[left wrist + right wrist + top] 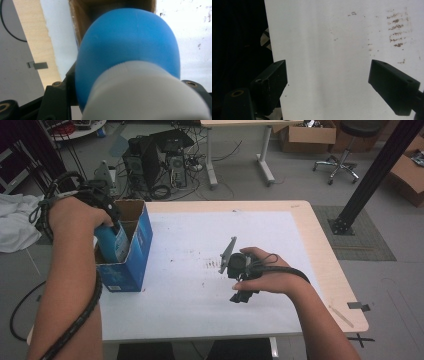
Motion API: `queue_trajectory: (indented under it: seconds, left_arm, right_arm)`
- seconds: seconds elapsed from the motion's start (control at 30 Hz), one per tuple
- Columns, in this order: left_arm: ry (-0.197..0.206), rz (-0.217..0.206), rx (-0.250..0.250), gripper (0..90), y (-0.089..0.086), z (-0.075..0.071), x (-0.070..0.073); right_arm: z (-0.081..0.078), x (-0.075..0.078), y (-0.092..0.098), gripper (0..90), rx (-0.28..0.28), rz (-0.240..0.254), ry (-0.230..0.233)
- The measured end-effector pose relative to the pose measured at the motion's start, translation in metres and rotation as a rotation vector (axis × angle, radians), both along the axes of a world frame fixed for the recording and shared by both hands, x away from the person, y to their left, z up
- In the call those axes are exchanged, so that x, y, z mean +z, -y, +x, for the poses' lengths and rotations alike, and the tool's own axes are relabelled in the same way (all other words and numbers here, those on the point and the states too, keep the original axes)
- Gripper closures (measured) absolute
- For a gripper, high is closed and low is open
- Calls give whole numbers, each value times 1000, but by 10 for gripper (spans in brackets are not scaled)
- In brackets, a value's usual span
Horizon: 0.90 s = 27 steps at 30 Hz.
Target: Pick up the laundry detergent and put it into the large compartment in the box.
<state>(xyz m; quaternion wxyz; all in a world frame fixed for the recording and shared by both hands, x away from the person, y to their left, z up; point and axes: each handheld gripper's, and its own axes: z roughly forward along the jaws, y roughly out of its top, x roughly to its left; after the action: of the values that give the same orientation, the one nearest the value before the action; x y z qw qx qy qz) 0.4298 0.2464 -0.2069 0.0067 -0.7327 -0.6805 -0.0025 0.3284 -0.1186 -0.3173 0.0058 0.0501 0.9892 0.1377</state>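
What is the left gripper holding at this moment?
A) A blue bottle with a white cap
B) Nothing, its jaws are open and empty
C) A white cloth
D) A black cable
A: the left gripper is shut on the blue bottle with its white cap, at the open top of the blue box.

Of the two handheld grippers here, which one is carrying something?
The left gripper: it clamps a blue plastic bottle with a white cap over the open blue cardboard box. The right gripper has its jaws spread apart, empty, above the white tabletop.
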Motion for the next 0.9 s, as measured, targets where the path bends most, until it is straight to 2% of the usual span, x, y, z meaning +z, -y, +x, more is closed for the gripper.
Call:
queue_trajectory:
  seconds: [0.13, 0.47, 0.67, 0.9]
  left_arm:
    - [2, -2, 5, 404, 1, 1, -12]
    - [-24, 1, 11, 404, 3, 2, -39]
    - [-34, 9, 0, 404, 4, 3, -50]
    - [-49, -2, 5, 403, 2, 4, -61]
  right_arm:
    - [0, -1, -1, 157, -1, 2, -1]
    - [-1, 1, -2, 157, 1, 10, -3]
    - [-1, 1, -3, 157, 0, 10, 1]
    - [-1, -2, -5, 158, 4, 2, -5]
